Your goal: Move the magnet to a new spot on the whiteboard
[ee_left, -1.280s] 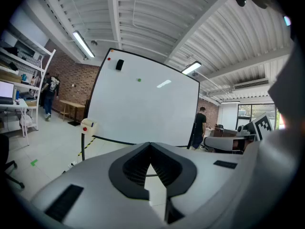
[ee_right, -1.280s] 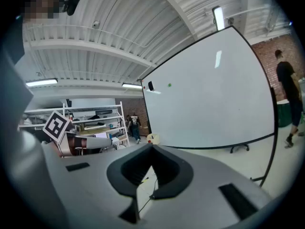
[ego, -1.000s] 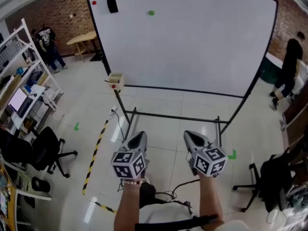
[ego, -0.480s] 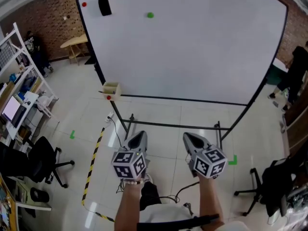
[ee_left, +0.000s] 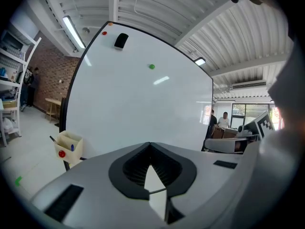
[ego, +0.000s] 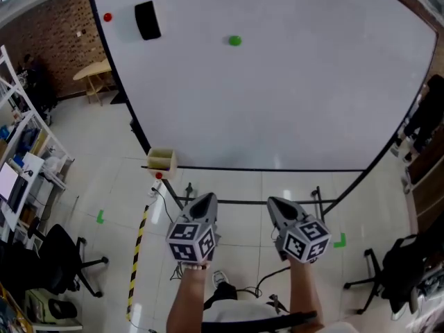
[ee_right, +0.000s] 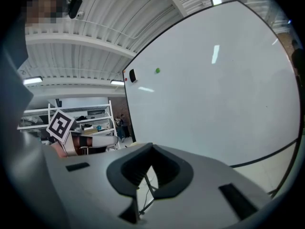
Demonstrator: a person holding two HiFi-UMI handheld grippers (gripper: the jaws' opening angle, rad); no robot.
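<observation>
Asking as inspector: where is the magnet, and how do your grippers stand?

Operator: I find the green magnet stuck to the whiteboard near its top edge, left of centre, with bare board all around it. A red magnet and a black eraser sit by the top left corner, well apart from the green one. I take the green one as the piece to move, though the task does not say which. My left gripper and right gripper hang side by side below the board's bottom edge, over the floor, touching nothing. Each gripper's own view shows its fingers pressed together at the tips with nothing between them.

Inspector: Why held so?

Operator: My judgement is that this is a carrying posture. The jaws are closed because there is nothing to take yet, and the grippers are low because the approach has not begun. Both point up at the board, so either could serve.

Inspector: Anything to note on the reach?

Operator: The magnet is high on the board, so a gripper must rise well up and open before it meets the board. The small box at the bottom left corner lies clear of that path.
</observation>
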